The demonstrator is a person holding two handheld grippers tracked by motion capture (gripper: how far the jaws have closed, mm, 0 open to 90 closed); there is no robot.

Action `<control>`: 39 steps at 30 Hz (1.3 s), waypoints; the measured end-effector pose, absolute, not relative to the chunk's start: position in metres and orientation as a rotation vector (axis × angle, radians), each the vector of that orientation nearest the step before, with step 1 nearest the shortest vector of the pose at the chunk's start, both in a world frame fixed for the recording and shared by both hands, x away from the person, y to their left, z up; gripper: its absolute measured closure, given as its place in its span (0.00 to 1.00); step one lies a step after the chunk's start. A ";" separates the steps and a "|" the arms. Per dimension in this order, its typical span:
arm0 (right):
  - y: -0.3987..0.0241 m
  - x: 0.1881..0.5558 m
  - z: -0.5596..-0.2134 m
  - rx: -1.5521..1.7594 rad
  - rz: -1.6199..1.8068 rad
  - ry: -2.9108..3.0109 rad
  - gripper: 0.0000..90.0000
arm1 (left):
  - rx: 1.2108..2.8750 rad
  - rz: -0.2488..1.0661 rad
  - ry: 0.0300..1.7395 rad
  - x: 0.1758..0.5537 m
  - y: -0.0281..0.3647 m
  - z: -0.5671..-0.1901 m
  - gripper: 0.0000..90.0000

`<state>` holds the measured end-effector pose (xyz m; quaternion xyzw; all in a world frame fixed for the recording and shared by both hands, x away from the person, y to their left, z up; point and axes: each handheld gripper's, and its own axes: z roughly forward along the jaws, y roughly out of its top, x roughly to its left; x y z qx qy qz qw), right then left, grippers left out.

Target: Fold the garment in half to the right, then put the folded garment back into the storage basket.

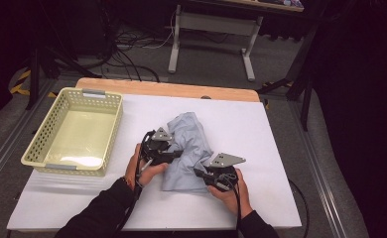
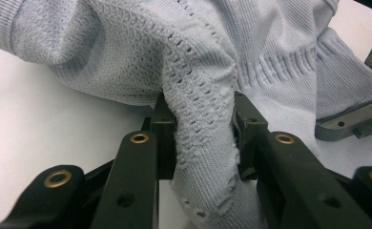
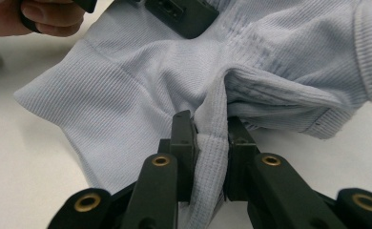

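Pale-blue knit garment (image 1: 187, 151) lies crumpled in the middle of the white desk (image 1: 261, 134), to the right of the yellow basket (image 1: 107, 129). Its long axis runs from the near edge of the desk away toward the far edge, the narrower bunched end pointing away from the person. The left claw (image 1: 174, 154) sits at the garment's left edge, the right claw (image 1: 204, 173) at its near right corner, so the cloth lies between the two and stretches beyond them. In the left gripper view, the left claw (image 2: 204, 129) is clamped on a raised fold of open-weave knit that stands up between its jaws. In the right gripper view, the right claw (image 3: 210, 138) is clamped on a ribbed hem pinched into a narrow ridge, with the rest of the garment spreading flat on the desk ahead of it.
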<state>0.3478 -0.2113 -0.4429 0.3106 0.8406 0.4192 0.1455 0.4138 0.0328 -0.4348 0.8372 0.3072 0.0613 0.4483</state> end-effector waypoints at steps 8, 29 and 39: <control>-0.212 0.348 -0.443 0.891 1.211 2.417 0.87 | 2.086 0.157 0.753 0.414 0.032 -0.432 0.76; -0.213 0.345 -0.440 0.878 1.217 2.406 0.87 | 2.095 0.174 0.704 0.413 0.032 -0.427 0.76; -0.208 0.348 -0.434 0.872 1.234 2.383 0.87 | 2.081 0.190 0.690 0.417 0.039 -0.418 0.76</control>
